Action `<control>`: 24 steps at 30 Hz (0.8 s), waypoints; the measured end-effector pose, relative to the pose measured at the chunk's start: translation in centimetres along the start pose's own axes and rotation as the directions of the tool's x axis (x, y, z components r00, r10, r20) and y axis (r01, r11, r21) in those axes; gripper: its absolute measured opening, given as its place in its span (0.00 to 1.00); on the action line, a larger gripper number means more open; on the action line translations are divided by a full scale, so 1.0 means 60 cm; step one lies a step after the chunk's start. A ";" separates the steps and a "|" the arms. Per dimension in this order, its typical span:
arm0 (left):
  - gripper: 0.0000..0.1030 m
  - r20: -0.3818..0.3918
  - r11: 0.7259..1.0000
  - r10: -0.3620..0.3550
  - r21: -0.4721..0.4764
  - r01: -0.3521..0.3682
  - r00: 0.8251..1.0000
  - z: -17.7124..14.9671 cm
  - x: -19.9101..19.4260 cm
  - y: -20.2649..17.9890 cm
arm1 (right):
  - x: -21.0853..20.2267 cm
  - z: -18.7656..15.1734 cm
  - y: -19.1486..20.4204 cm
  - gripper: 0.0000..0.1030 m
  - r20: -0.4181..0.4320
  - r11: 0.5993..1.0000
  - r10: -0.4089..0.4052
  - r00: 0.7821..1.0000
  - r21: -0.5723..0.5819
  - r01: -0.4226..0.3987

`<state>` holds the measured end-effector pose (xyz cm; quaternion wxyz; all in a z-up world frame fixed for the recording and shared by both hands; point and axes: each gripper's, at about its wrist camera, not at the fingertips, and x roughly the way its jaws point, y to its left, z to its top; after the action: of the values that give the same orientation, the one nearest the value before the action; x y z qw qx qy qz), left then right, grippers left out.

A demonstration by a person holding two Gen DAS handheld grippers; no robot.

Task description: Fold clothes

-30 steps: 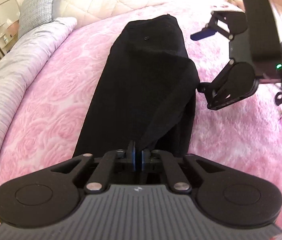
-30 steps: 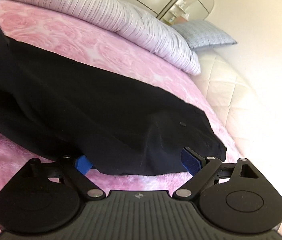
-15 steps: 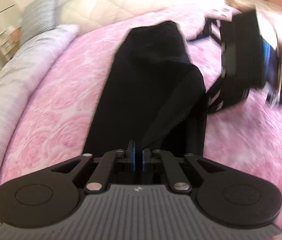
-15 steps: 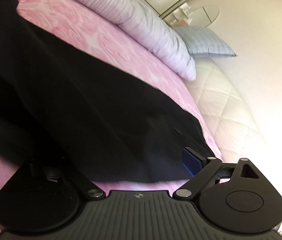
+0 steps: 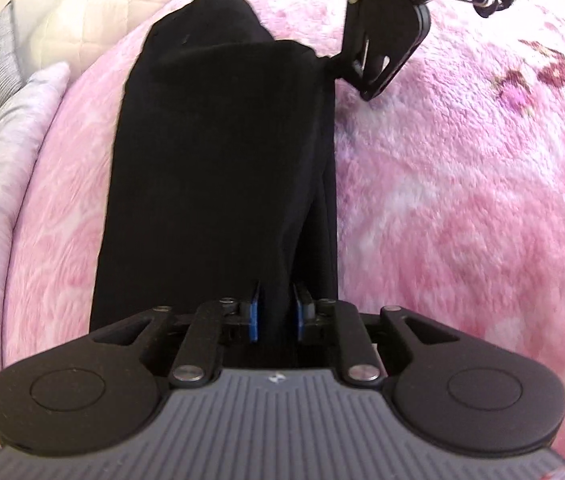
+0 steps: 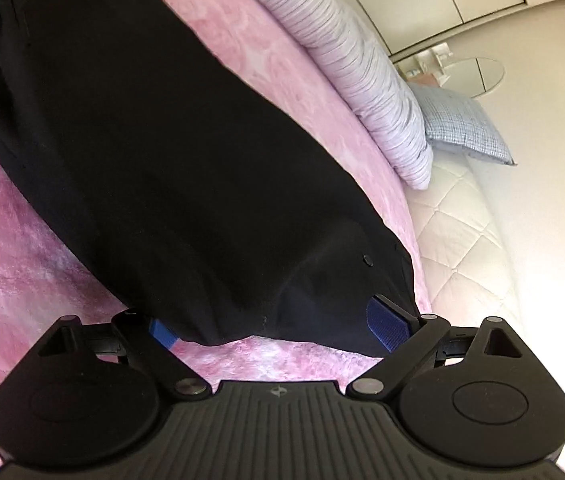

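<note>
Lowered onto the bed [image 5: 462,200], the limp black trousers [image 5: 218,152] slip from the opening left gripper [image 5: 276,316]; right gripper [image 6: 282,330] spread at their six-o'clock edge.

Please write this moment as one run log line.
step: fold laid down | left gripper: opening, black trousers cloth between pads | right gripper: open at garment edge | surface: pink blanket
</note>
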<state>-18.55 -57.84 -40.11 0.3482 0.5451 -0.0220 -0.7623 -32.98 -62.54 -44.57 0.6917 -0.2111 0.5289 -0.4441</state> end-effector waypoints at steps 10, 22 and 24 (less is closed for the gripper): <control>0.32 -0.240 0.943 0.068 -0.301 -0.141 0.968 -0.130 -0.118 0.014 | -0.109 -0.010 0.023 0.98 0.022 0.984 0.162 0.987 0.071 -0.163; 0.49 -0.593 0.450 0.052 -0.704 -0.549 0.803 -0.432 -0.356 0.053 | -0.244 0.137 0.074 0.98 0.273 0.884 0.451 0.850 -0.004 -0.467; 0.49 -0.597 0.384 0.047 -0.729 -0.566 0.801 -0.482 -0.389 0.052 | -0.261 0.175 0.083 0.98 0.298 0.874 0.471 0.830 -0.032 -0.484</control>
<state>11.32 -37.26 -31.45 0.7126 0.4375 0.3608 -0.4130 -22.09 -48.72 -36.18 0.8565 -0.1211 0.4449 -0.2322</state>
